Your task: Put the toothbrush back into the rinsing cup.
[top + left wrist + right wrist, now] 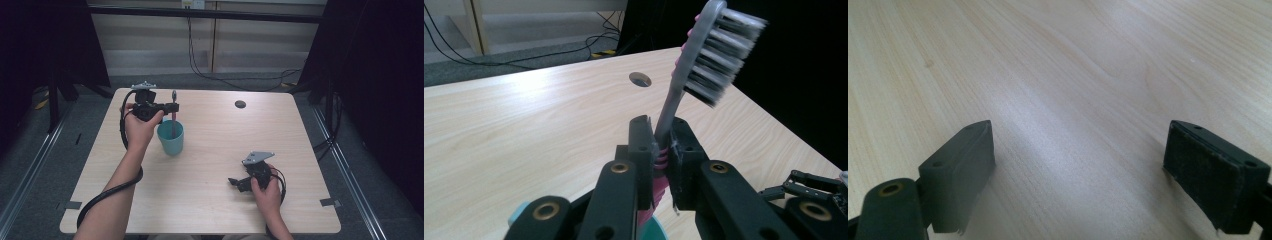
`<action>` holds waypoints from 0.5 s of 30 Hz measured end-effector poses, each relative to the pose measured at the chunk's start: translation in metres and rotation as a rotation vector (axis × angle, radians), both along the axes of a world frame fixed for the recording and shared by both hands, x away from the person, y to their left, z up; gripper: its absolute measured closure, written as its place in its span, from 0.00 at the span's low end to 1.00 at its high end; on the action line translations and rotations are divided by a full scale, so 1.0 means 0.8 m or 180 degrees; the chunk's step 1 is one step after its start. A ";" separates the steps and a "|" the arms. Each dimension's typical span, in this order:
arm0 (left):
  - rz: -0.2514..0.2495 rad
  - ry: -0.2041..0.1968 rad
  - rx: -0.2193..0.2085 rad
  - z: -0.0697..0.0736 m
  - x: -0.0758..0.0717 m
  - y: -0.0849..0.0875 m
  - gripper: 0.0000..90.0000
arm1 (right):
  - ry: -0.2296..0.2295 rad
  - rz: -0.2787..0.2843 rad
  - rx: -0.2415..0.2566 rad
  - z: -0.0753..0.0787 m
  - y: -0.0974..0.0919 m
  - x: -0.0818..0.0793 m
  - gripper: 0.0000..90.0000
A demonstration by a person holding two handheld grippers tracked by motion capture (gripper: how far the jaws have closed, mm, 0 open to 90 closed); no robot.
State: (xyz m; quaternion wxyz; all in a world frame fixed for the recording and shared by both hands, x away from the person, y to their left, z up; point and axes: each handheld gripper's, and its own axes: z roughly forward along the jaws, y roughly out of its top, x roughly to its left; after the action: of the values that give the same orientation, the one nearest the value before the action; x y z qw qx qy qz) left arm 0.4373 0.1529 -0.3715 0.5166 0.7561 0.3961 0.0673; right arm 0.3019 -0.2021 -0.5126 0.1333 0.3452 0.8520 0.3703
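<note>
At ten o'clock on the pale wooden table (215, 165), the left gripper (172, 107) clenches a grey-headed pink plastic toothbrush (704, 55) upright over the teal plastic cup (170, 138). Best lower it straight, centred, before letting go. The right gripper (1078, 170), at five o'clock, rests released.

Toothbrush (674, 107), pink plastic handle, grey neck and head, grey-and-white bristles: upright, head uppermost, lower end inside the cup, left of centre in the high view; cup (171, 140), teal plastic tumbler: upright on the wooden tabletop, mouth open.
</note>
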 end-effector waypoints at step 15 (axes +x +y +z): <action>0.0017 0.0007 0.0043 -0.017 -0.001 -0.003 0.92 | -0.0007 0.0034 0.0004 0.000 0.001 0.000 0.14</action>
State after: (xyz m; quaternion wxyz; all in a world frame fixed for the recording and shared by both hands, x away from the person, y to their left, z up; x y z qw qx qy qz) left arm 0.4364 0.1502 -0.3848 0.5109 0.7586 0.3983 0.0705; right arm 0.3016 -0.2013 -0.5127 0.1320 0.3402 0.8535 0.3719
